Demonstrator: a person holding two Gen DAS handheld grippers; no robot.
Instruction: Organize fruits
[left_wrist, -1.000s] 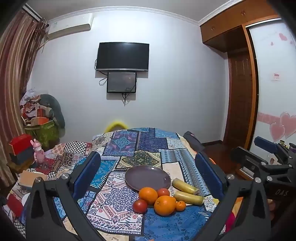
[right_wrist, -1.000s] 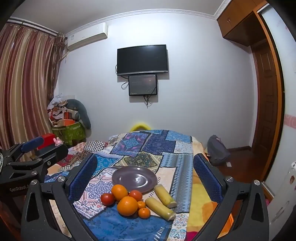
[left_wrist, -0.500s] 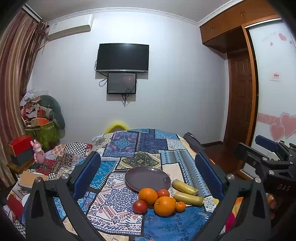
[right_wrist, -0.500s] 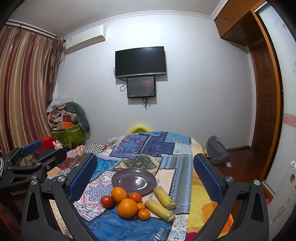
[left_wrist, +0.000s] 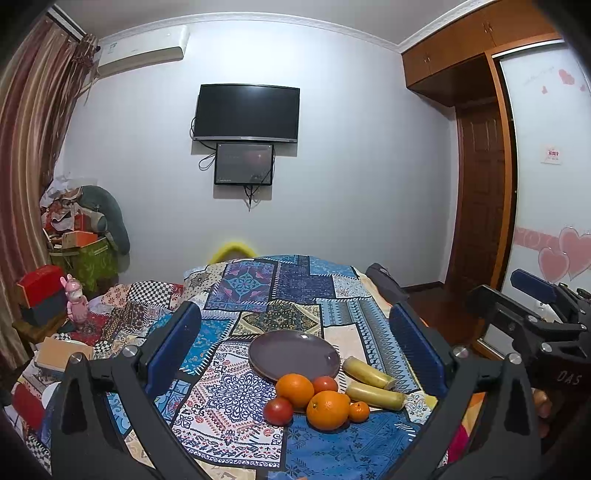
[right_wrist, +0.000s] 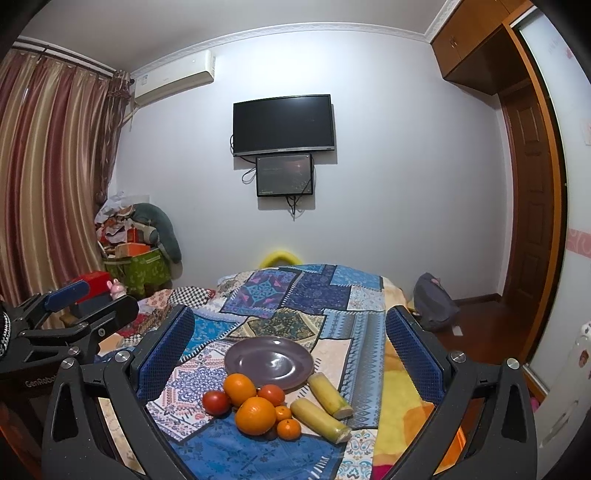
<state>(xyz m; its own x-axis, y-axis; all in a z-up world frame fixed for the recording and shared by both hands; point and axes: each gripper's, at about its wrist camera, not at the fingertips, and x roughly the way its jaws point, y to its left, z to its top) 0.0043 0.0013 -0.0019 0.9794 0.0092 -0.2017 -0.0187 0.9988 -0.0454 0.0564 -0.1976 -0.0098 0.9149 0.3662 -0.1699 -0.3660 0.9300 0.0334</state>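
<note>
Left claw (left_wrist: 295, 347) and right claw (right_wrist: 290, 345) both spread wide, empty, above bed; oranges (right_wrist: 255, 415), tomatoes (right_wrist: 216, 402), two pale yellow pieces (right_wrist: 319, 420) beside empty purple plate (right_wrist: 269, 362).

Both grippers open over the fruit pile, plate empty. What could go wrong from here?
1. The oranges, tomatoes and small mandarins touch in a tight cluster; gripping one may nudge the others into rolling.
2. They sit on a soft patterned cloth, so round fruit may roll off.
3. The plate is shallow; fruit set near its rim may roll out.
</note>
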